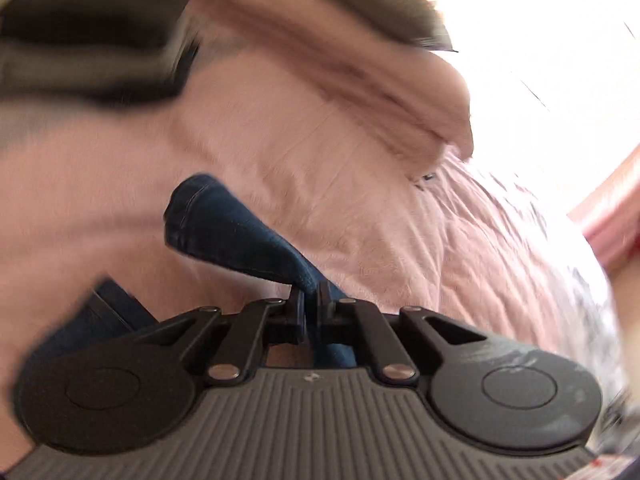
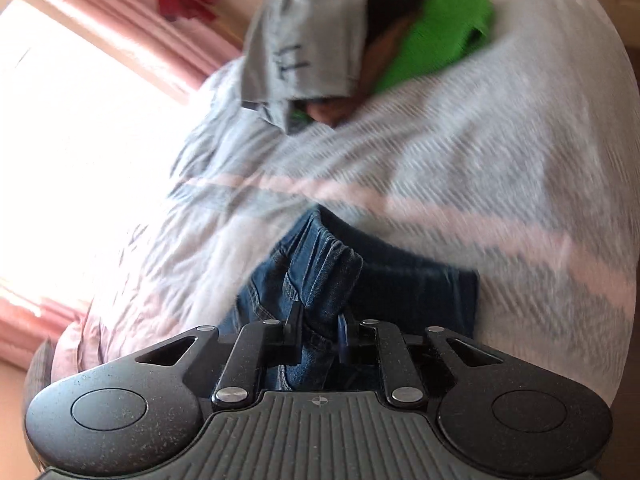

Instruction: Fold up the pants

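Observation:
The pants are dark blue jeans (image 1: 224, 232) (image 2: 320, 276), held over a bed with a pale pink and grey striped cover (image 1: 360, 184) (image 2: 460, 160). In the left wrist view my left gripper (image 1: 311, 296) is shut on a fold of the denim, and a hemmed end sticks up to the left of the fingers. In the right wrist view my right gripper (image 2: 320, 320) is shut on a bunched, gathered edge of the jeans, with more denim spread on the cover to the right. Both views are blurred by motion.
A grey folded garment (image 2: 308, 44) and a bright green one (image 2: 436, 28) lie at the far end of the bed. Pink curtains (image 2: 132, 24) frame a bright window on the left. Dark blurred cloth (image 1: 88, 48) lies at the upper left of the left wrist view.

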